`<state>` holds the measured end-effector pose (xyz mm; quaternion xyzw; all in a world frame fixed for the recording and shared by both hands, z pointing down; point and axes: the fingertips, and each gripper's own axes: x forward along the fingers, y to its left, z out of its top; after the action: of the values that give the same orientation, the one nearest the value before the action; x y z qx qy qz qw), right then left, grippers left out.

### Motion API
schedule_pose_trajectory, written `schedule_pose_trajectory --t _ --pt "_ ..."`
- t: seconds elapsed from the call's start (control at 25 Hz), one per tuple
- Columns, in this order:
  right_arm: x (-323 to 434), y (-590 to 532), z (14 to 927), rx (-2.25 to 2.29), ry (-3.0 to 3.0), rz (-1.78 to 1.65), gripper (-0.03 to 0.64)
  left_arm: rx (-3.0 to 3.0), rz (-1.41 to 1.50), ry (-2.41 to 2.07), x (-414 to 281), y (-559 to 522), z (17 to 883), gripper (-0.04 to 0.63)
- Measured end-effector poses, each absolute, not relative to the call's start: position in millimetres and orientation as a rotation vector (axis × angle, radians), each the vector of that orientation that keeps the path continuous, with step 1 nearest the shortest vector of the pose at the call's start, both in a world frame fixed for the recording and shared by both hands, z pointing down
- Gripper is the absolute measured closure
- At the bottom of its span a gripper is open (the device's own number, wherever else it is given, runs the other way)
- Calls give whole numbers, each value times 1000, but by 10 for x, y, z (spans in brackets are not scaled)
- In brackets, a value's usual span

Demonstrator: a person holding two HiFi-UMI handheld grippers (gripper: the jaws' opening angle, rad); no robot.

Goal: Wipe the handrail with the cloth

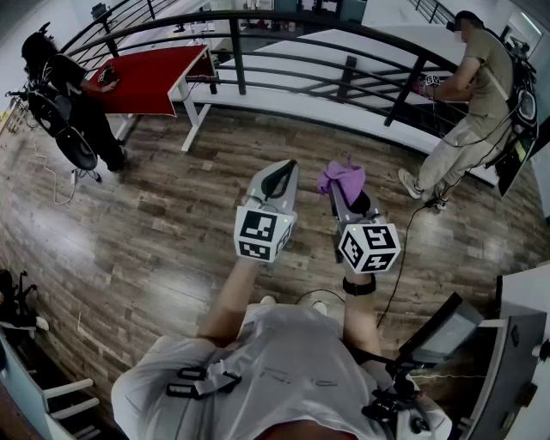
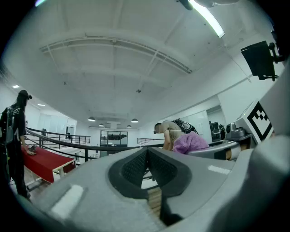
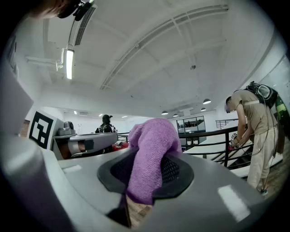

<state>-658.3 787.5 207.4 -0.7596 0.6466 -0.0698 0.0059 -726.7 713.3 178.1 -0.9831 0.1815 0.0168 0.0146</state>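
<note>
I hold my left gripper (image 1: 282,170) out in front of me, and its two dark fingers are pressed together at the tips with nothing between them. My right gripper (image 1: 345,196) is just beside it, and its fingers are closed on the soft purple fuzzy cloth (image 1: 341,178). The cloth sticks up in a bunch above the tips, and a bit of it hangs down between the fingers. Both grippers are up in the air over the brown wooden plank floor (image 1: 172,198). Each one has a white cube with black square marks, the left one's cube (image 1: 264,234) and the right one's cube (image 1: 369,247). The long curved black metal handrail (image 1: 284,19) is well apart from me, across the floor, and the cloth is not touching it. A person in dark clothes (image 1: 73,94) stands at the flat red table (image 1: 146,77) on my left side. A person in light clothes (image 1: 477,94) leans at the handrail on my right side, with hands on the rail.
</note>
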Motion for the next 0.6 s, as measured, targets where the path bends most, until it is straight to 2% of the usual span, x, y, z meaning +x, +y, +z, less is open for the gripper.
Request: schedule_pose_trajectory --t 0.2,0.44,0.6 --pt "-6712 7820 2181 -2375 1985 -287 523 -3077 64 583 -7452 7027 1839 594" --pt "-7369 7312 2272 -2280 2120 -329 515 -3113 81 664 -7922 6601 1910 594" --pt "-7342 7189 2329 -2287 2150 -335 515 -3129 77 713 -7935 6444 2004 595"
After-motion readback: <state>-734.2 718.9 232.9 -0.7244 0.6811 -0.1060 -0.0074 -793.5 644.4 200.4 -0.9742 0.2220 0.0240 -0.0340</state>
